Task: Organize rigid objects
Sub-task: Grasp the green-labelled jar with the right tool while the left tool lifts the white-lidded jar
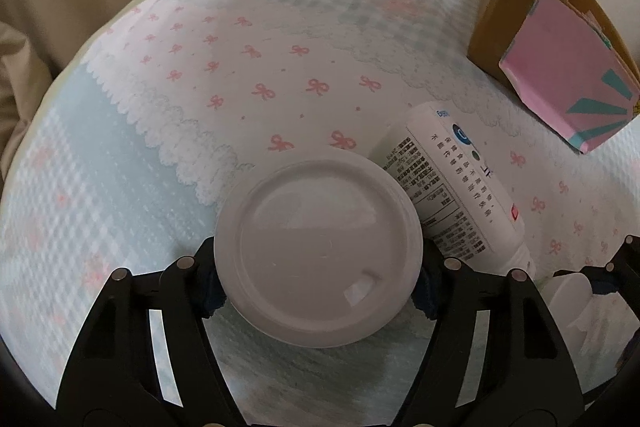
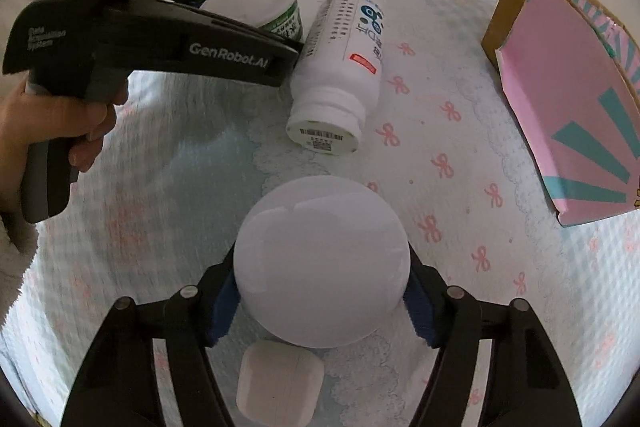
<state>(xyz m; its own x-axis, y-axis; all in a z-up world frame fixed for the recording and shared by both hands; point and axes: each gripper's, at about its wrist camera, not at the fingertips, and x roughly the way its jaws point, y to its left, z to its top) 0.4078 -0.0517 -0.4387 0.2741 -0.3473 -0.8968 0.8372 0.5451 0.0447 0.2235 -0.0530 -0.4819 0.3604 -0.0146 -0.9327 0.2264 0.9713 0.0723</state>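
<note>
1. Left wrist view: the left claw (image 1: 318, 277) is clenched on a round tub with a flat white plastic lid (image 1: 318, 251), its blue pads pressing both sides. A white plastic bottle with printed text (image 1: 452, 183) lies touching the tub at two o'clock. An open pink and brown cardboard box (image 1: 556, 47) sits at one o'clock on the bow-patterned quilted cloth (image 1: 200, 107).
2. Right wrist view: the right claw (image 2: 322, 293) grips a smooth white round object (image 2: 322, 263). A small white rounded case (image 2: 278, 387) lies below it at six o'clock. The bottle is at twelve o'clock, the tub at eleven, and a hand (image 2: 52, 131) is at nine.

Black tool (image 2: 322, 301), blue pads (image 2: 224, 311), apparently "GenRobot.AI" lettering.
</note>
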